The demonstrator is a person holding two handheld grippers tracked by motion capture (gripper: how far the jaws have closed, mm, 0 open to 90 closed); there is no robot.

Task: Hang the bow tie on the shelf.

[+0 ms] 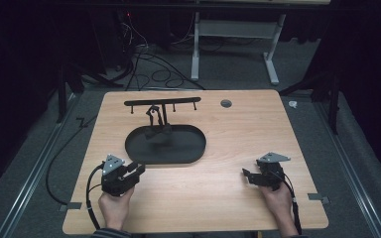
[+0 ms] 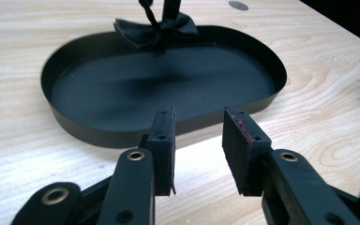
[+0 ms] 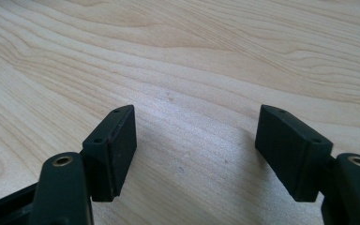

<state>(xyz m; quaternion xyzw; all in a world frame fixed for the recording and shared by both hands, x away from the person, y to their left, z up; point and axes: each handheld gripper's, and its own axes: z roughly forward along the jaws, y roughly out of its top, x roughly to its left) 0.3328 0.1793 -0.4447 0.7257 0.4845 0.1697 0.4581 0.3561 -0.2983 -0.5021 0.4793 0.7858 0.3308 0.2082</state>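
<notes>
A: Where is the bow tie [image 1: 158, 132]?

B: It lies at the far end of the black oval tray [image 1: 188, 153], at the foot of the black hook stand [image 1: 162, 103] that rises from the tray's back rim. It is black too, and a thin strap runs up from it along the post.

A: And the left gripper [image 1: 138, 170]?

B: Just in front of the tray's near left rim, pointing at it. In the left gripper view its jaws stand partly apart with nothing between them, only the wooden table [image 1: 238, 198] and the tray wall beyond.

A: The right gripper [image 1: 246, 176]?

B: Well to the right of the tray, low over bare table. Its jaws are spread wide and hold nothing.
</notes>
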